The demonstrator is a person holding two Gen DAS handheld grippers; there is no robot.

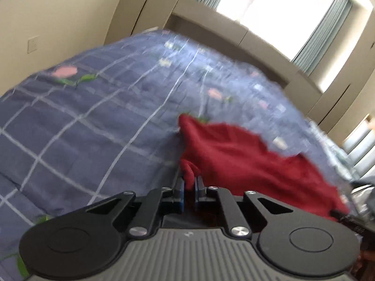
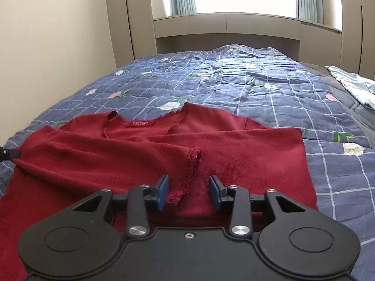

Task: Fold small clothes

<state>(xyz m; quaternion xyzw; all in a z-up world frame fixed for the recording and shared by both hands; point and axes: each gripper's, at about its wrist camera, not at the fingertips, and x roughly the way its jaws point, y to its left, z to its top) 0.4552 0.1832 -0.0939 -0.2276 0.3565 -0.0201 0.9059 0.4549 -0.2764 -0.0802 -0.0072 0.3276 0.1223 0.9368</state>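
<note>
My left gripper [image 1: 189,181] sits at the bottom centre of its own view, its blue pads nearly together and pinching a small bunched fold of the red sweater [image 1: 246,159]; the picture there is smeared, so I can't say which edge of the garment that fold belongs to. From the pinch the red knit spreads away toward the lower right of the frame, over the blue checked bedspread [image 1: 82,121] that fills the left and middle. My right gripper [image 2: 189,193], at the bottom centre of its view, is released: the jaws stand apart with nothing pressed between the pads, hovering over the sweater's [image 2: 145,159] lower part. Just above the gap, a sleeve cuff [image 2: 193,164] with a frilled edge lies folded across the body of the garment. The sweater lies mostly flat across the lower half of the frame, neckline and label [image 2: 140,123] toward the middle, on the bedspread [image 2: 269,89]. A pale patterned cloth [image 2: 351,86] lies at the right edge.
</note>
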